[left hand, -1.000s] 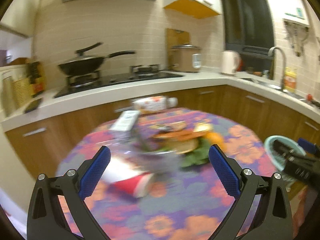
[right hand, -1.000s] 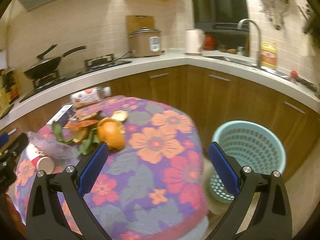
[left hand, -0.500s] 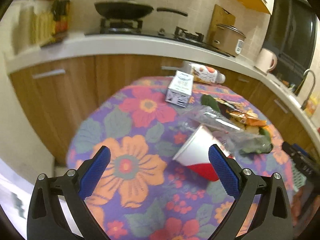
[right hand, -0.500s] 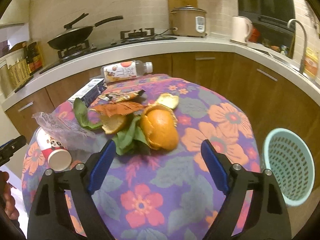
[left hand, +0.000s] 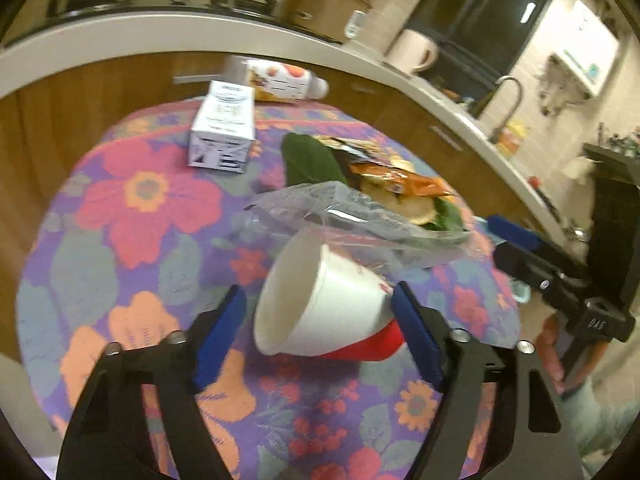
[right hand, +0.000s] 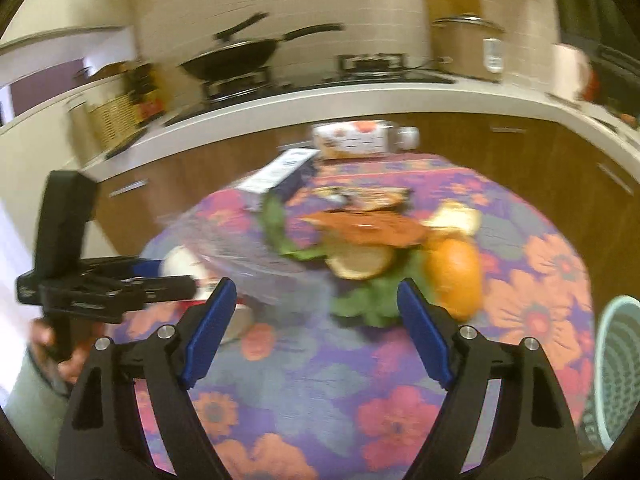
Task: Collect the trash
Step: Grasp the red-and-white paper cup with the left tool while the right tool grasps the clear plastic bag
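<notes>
A white paper cup [left hand: 320,312] with a red base lies on its side on the flowered tablecloth [left hand: 152,208]. My left gripper [left hand: 318,300] straddles it, jaws closing, a small gap still showing at the left pad. A clear plastic bag [left hand: 340,216] rests against the cup. Behind it lie green leaves, an orange wrapper [left hand: 396,180], a white carton [left hand: 224,132] and a bottle [left hand: 280,80]. My right gripper [right hand: 316,286] hangs open above the bag [right hand: 248,252] and leaves [right hand: 360,304], beside an orange peel [right hand: 456,272]. The left gripper [right hand: 160,276] shows at the cup [right hand: 180,260].
A teal slotted basket [right hand: 616,372] stands on the floor off the table's right edge. Wooden cabinets and a white counter [right hand: 360,100] with a wok and a cooker curve behind the table. A person's hand [right hand: 52,344] holds the left gripper's handle.
My left gripper dropped and tilted down onto the cup, and its jaws narrowed around it. My right gripper swung left from the basket toward the peel pile and narrowed slightly.
</notes>
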Motion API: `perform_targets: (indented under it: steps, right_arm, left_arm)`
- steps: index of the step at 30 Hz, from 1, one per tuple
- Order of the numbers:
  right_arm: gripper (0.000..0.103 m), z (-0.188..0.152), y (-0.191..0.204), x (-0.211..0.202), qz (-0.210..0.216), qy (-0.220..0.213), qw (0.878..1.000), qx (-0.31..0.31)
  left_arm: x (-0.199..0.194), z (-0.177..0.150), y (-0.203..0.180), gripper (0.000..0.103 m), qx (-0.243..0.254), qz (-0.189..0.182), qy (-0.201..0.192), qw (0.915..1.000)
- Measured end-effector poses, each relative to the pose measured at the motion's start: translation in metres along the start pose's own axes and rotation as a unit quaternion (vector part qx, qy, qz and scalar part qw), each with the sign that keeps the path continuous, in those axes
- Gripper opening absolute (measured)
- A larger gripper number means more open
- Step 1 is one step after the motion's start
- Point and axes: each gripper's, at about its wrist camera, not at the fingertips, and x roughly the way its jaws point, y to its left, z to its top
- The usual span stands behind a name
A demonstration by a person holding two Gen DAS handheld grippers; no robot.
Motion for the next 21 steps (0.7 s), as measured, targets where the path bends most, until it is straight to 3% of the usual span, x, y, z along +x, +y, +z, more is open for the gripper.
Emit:
perform_targets:
  steps: [5, 9, 11, 14, 18, 20, 21]
  right_arm:
    - [0.078, 0.009, 0.013, 0.018, 0.043, 0.017, 0.998, -0.036]
    - [0.078, 0.013, 0.028, 0.029, 0.043, 0.022, 0.996, -0.075]
    - [0.078, 0.014, 0.028, 0.034, 0.048, 0.027, 0.996, -0.077]
    - [0.078, 0.01, 0.03, 0.039, 0.051, 0.038, 0.994, -0.089]
    - [0.078, 0.003, 0.037, 0.05, 0.037, 0.05, 0.992, -0.109]
    - [0.065, 0.0, 0.042, 0.057, 0.031, 0.061, 0.99, -0.119]
    - [0.051, -0.002, 0.042, 0.06, 0.021, 0.064, 0.99, -0.122]
  left_arm:
    - [0.0, -0.005, 0.001, 0.051, -0.004, -0.049, 0.014, 0.9987]
    - [-0.004, -0.008, -0.004, 0.027, -0.004, -0.079, 0.022, 0.9966]
    - [-0.007, -0.009, -0.007, 0.021, -0.002, -0.079, 0.02, 0.9967]
    - [-0.015, -0.015, -0.009, 0.004, -0.006, -0.084, 0.017, 0.9963]
    - [-0.024, -0.023, -0.01, 0.002, -0.009, -0.061, 0.012, 0.998]
    - [-0.027, -0.025, -0.009, 0.002, -0.014, -0.059, 0.009, 0.9981]
    - [-0.03, -0.026, -0.009, 0.002, -0.016, -0.056, 0.006, 0.9983]
